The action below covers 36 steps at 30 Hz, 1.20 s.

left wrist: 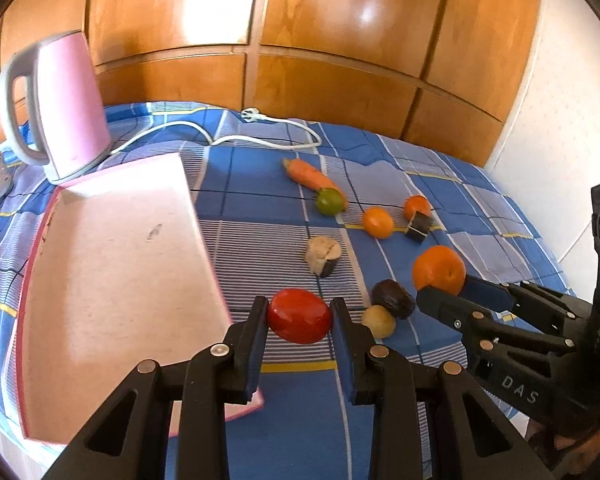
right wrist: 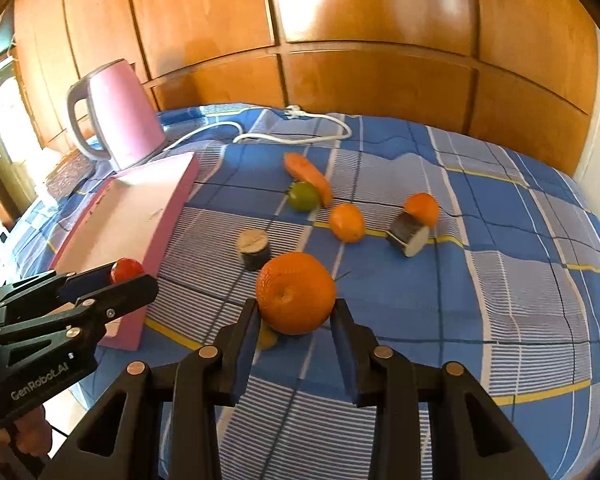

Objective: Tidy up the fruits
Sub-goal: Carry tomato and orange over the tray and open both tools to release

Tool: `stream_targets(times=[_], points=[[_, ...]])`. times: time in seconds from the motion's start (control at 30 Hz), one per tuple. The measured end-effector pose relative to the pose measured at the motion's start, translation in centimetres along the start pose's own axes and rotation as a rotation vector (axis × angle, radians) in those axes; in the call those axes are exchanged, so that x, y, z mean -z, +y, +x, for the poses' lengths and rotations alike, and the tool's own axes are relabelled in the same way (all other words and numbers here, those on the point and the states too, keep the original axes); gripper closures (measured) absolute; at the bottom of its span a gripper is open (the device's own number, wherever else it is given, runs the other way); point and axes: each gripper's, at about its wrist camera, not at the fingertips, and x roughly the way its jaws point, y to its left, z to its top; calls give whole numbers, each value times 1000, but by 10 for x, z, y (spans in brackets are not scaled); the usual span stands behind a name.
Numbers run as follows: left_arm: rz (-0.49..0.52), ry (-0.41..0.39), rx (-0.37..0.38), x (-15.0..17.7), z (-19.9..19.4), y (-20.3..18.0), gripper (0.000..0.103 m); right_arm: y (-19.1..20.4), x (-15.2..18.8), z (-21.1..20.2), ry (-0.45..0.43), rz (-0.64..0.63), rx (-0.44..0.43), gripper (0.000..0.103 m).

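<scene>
Clamping a red tomato (left wrist: 299, 315) between its jaws, the left gripper (left wrist: 299, 322) hangs just beside the pink tray (left wrist: 112, 280). Right gripper (right wrist: 296, 312): jaws squeezed on a big orange (right wrist: 296, 292), above the blue checked bed cover (right wrist: 500, 280). Farther out lie two small oranges (right wrist: 347, 222), a green lime (right wrist: 304, 196) touching a carrot (right wrist: 308, 174), then the pink kettle (right wrist: 120, 116) at the back.

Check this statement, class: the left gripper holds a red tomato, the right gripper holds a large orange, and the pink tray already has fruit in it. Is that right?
One detail is wrong. The left wrist view shows the pink tray holding no fruit. The rest stands: the left gripper holds the red tomato and the right gripper holds the large orange.
</scene>
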Motion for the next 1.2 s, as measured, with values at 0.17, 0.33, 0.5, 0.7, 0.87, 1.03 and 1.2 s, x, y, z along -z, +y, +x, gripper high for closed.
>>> stream_targets(times=[0.17, 0.33, 0.5, 0.7, 0.87, 1.03, 1.2], points=[[-21, -6, -15, -1, -2, 6, 72, 12, -3, 2, 4, -28, -32, 67], [-41, -10, -33, 0, -5, 14, 72, 25, -4, 3, 8, -58, -60, 67], [-77, -12, -61, -1, -7, 26, 72, 35, -5, 7, 20, -82, -86, 67], [-114, -25, -107, -4, -10, 42, 72, 50, -10, 12, 30, -122, -118, 67], [-150, -43, -154, -7, -15, 59, 72, 69, -15, 16, 36, -181, -144, 66], [-200, -56, -219, -8, -18, 84, 72, 88, -21, 22, 44, -231, -176, 66], [-266, -52, -287, -6, -19, 115, 72, 111, -33, 31, 43, -273, -213, 67]])
